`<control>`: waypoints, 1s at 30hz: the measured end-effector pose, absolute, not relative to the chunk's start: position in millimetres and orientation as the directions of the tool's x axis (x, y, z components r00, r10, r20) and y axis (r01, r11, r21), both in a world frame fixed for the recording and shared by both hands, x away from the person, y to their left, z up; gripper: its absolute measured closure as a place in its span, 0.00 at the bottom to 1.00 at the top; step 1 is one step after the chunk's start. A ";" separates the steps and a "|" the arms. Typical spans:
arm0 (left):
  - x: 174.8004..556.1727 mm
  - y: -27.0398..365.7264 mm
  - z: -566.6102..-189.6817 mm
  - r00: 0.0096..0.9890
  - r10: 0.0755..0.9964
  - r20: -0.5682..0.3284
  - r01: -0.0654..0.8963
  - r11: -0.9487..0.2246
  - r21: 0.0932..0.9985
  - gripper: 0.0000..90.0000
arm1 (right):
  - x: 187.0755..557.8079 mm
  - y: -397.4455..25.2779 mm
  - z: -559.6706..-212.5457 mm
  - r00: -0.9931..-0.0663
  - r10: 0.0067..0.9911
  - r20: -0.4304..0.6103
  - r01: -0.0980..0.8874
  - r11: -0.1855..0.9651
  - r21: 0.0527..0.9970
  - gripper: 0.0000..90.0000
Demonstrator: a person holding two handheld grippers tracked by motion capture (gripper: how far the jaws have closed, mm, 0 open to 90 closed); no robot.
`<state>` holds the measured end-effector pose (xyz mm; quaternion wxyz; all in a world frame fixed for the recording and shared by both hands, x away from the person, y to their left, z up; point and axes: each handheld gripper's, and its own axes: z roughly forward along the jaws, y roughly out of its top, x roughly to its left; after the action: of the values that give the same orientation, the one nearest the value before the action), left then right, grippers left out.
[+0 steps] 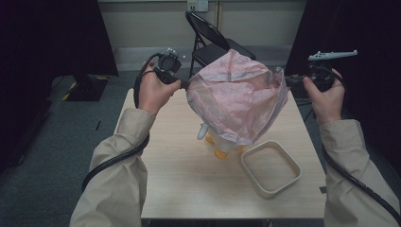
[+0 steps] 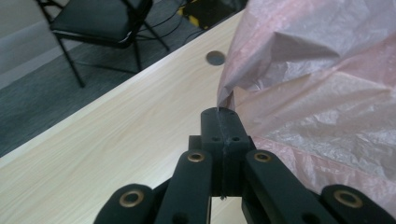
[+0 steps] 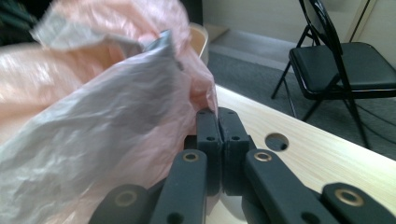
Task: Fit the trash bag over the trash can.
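The person's sleeves [image 1: 118, 189] filled the lower corners. Both grippers, left [image 1: 185, 84] and right [image 1: 287, 80], pinched the pink bag [image 1: 239, 94] at centre frame with closed fingers, hiding most of the toy [image 1: 220, 144] on the bench [image 1: 184, 175].

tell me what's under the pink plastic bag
Below the pink plastic bag, a white toy with orange feet pokes out on the table, seemingly a duck. Its upper part is covered by the bag, so the rest can't be seen.
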<state>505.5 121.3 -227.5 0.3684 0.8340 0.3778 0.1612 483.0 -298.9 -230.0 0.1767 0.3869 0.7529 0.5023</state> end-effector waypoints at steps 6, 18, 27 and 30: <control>520.0 129.5 -218.8 0.639 0.768 -0.045 0.519 -0.387 0.762 1.00 | 492.8 -300.6 -222.7 -0.635 0.765 0.104 0.347 0.163 0.924 0.98; 531.7 108.5 -264.8 0.689 0.714 -0.124 0.588 -0.451 0.671 1.00 | 513.4 -280.4 -291.2 -0.686 0.697 0.210 0.479 0.215 0.851 1.00; 519.7 105.7 -264.4 0.695 0.710 -0.115 0.571 -0.448 0.688 1.00 | 496.8 -290.9 -283.6 -0.644 0.749 0.156 0.458 0.215 0.863 0.76; 512.5 107.1 -262.6 0.687 0.720 -0.099 0.557 -0.434 0.708 1.00 | 486.6 -296.0 -272.3 -0.622 0.775 0.114 0.456 0.240 0.857 0.60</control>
<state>512.5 107.1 -262.6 0.3719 0.8397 0.3803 0.1092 486.6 -296.0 -272.3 0.1701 0.4003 0.7689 0.4686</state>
